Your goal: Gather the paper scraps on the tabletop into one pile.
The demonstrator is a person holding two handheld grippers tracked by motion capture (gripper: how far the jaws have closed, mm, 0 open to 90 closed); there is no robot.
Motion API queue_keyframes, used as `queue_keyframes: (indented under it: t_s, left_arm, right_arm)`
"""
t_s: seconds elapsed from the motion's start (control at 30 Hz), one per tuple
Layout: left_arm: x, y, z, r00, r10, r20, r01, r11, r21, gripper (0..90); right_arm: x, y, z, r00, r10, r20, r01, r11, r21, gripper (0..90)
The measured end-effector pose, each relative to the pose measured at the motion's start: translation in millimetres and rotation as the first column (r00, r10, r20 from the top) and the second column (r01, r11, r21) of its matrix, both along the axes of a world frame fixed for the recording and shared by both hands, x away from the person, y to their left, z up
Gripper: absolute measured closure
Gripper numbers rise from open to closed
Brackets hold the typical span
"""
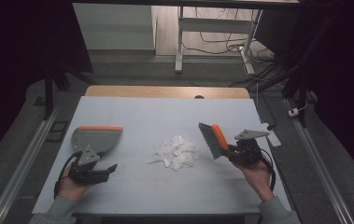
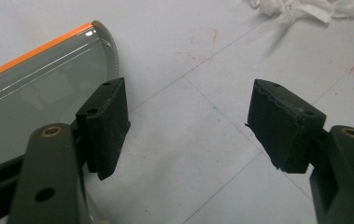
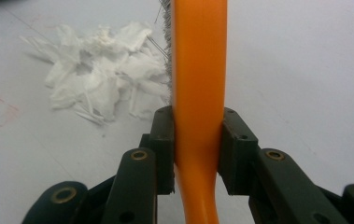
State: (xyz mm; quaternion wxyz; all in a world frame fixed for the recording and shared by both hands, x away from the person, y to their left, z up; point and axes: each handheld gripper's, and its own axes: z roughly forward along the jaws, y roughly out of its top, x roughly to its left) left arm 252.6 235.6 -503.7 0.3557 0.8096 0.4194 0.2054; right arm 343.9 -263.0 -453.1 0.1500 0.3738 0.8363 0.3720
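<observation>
A hand brush [image 1: 213, 140] with an orange handle and grey bristles is held by the right gripper [image 1: 233, 151] at the right side of the white table [image 1: 165, 112]; in the right gripper view the orange handle [image 3: 198, 84] is seen clamped between the two black pads, which press on it from either side. The bristles are pointed toward the left, just beside a pile of white paper scraps [image 1: 178, 152] that lies near the middle of the table, and whether the bristles touch the scraps cannot be told. At the left side, a grey dustpan [image 1: 95, 138] with an orange edge is lying flat on the table, its orange edge turned to the far side. The left gripper [image 1: 103, 170] is held near the person's edge of the table, just beside the near edge of the dustpan; in the left gripper view its jaws are seen standing well apart with only bare table between them, and the dustpan [image 2: 39, 88] lies to the left of the left pad. Faint red marks [image 2: 202, 44] are drawn on the table surface, but no letters or words can be read in them, and no brand or label is visible on the brush or the dustpan.
</observation>
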Motion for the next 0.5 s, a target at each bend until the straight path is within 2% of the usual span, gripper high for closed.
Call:
queue_keyframes:
  t_s: [0.2,0.5]
  left_arm:
    - [-0.1,-1.9,0.6,1.0000,0.001,0.004,-0.001,0.9999,-0.012,30.0]
    - [-0.1,-4.9,0.3,1.0000,-0.004,0.008,0.004,0.9999,-0.017,29.8]
  right_arm:
    - [-8.3,-19.4,-8.1,0.9997,-0.016,0.019,0.015,1.000,0.022,69.8]
    - [-18.5,-41.1,-17.7,0.9987,-0.026,0.044,0.025,0.999,0.026,69.9]
